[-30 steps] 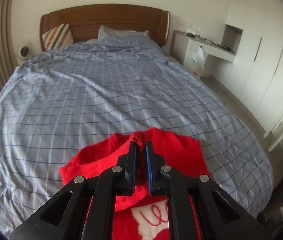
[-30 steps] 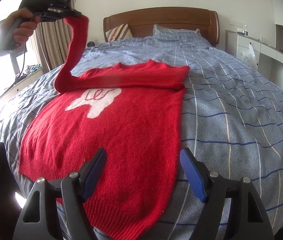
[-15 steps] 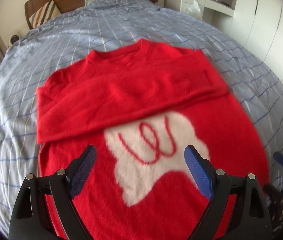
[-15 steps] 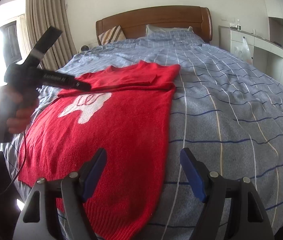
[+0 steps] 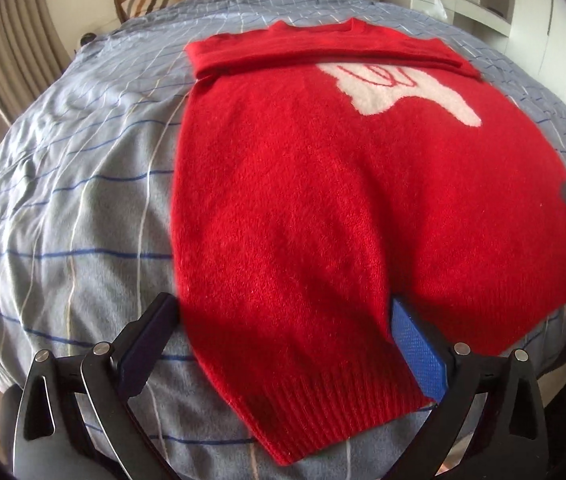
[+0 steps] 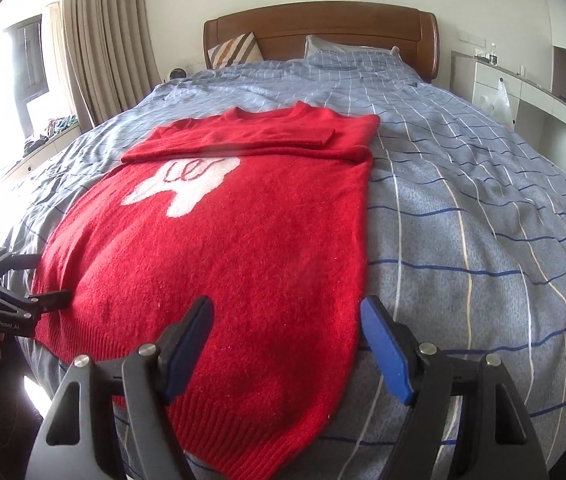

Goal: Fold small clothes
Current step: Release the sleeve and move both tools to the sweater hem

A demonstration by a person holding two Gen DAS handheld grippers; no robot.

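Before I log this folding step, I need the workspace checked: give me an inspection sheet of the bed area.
Surface: bed with blue checked cover, wrinkled.
Job's things: red sweater lies flat, white motif up; both sleeves folded across the chest below the collar.
Clutter: striped cushion and pillow by the headboard.
Grippers: left gripper, jaws just opened wide, straddles the hem's left corner, pads not pressing; right gripper open over the hem's right corner.
Cables: nothing seen.
Surroundings: curtain left, white cabinets with a plastic bag right.
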